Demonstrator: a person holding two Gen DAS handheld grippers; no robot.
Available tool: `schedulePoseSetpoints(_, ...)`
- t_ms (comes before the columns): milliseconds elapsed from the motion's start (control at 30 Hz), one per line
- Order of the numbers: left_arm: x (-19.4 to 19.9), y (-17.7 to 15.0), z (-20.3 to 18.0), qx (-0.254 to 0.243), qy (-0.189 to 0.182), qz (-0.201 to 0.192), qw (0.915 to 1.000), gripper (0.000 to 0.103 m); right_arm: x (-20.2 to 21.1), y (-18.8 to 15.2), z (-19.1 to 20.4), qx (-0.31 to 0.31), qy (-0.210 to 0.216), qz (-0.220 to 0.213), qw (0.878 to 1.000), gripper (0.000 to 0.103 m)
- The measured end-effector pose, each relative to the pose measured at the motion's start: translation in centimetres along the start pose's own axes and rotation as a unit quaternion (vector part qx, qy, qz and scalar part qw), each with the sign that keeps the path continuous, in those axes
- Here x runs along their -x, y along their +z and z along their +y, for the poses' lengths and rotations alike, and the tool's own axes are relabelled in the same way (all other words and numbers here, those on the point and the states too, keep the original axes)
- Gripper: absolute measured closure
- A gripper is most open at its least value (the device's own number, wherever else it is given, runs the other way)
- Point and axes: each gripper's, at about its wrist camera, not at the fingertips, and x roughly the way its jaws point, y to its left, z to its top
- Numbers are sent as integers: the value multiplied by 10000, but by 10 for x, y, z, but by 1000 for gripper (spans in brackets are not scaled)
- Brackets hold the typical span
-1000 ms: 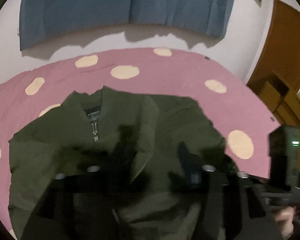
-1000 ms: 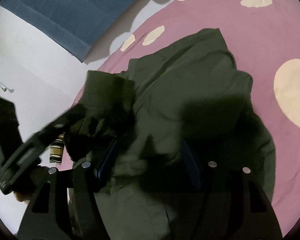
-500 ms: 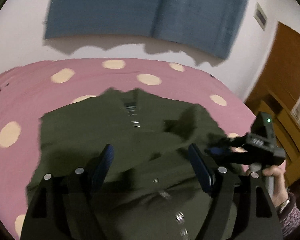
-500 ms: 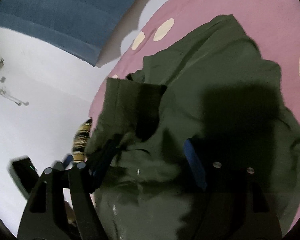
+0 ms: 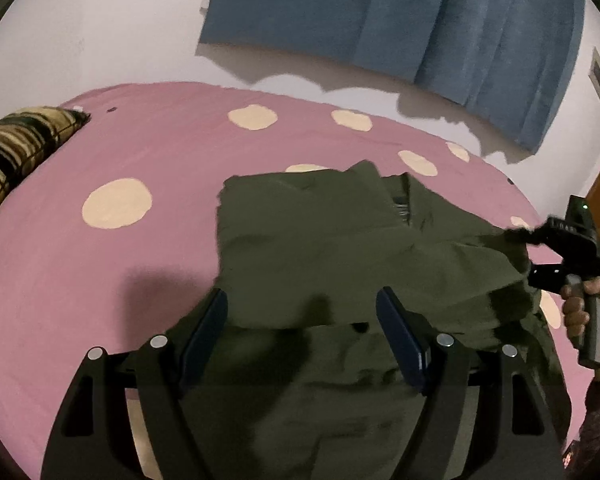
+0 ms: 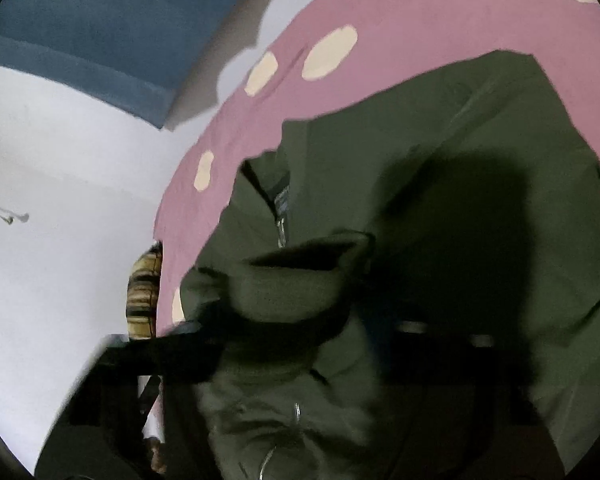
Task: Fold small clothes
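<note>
Both tongs are over the dark green jacket [image 5: 340,248]. In the left wrist view the left gripper [image 5: 302,320] stands wide open, its two blue-padded fingers [image 5: 204,332] spread at the lower middle of the frame with jacket cloth lying below and between them; the pads press on nothing. The right gripper [image 5: 512,236] shows at the right edge of that view, gripped by a hand [image 5: 588,316], and its tip meets a raised fold of the jacket. In the right wrist view its jaws have just been closing, and a thick rolled piece of the jacket, seemingly a sleeve or cuff [image 6: 296,280], sits between them at the lower middle of the frame. That view is blurred and dark, so whether the pads already press on the cloth I cannot tell.

The jacket lies spread across the middle and lower part of the left wrist view, its collar and zip toward the upper right of the garment, its near hem running under the left gripper. In the right wrist view it fills the centre and right, with the collar label [image 6: 282,200] left of centre.

Under it is a pink bedsheet [image 5: 100,272] with cream spots. A yellow and black checked pillow [image 5: 16,156] rests at the left edge. Behind the bed is a white wall [image 5: 100,32] with a blue curtain [image 5: 400,20] at the top.
</note>
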Motion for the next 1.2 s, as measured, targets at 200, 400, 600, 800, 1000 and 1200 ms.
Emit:
schedulePoseSetpoints(200, -14, 0, 19, 306, 57, 106, 9995, 27, 21, -11, 32, 808, 374, -455, 9950, 76)
schedulePoseSetpoints(400, -20, -5, 27, 387, 122, 228, 9989, 27, 56, -41, 51, 2309, 619, -1246, 9630, 78)
schedulePoseSetpoints(600, -26, -8, 31, 434, 166, 308, 9984, 27, 20, -42, -44, 963, -662, -99, 9931, 68)
schedulePoseSetpoints(800, -30, -9, 33, 465, 235, 407, 9978, 27, 26, -49, -54, 754, -548, -41, 9956, 64)
schedulePoseSetpoints(1000, -35, -12, 36, 542, 254, 535, 9968, 27, 22, -45, -62, 692, -800, -69, 9944, 75)
schedulePoseSetpoints(1200, -31, -14, 35, 441, 210, 515, 9975, 27, 48, -51, -55, 749, -663, -272, 9946, 59)
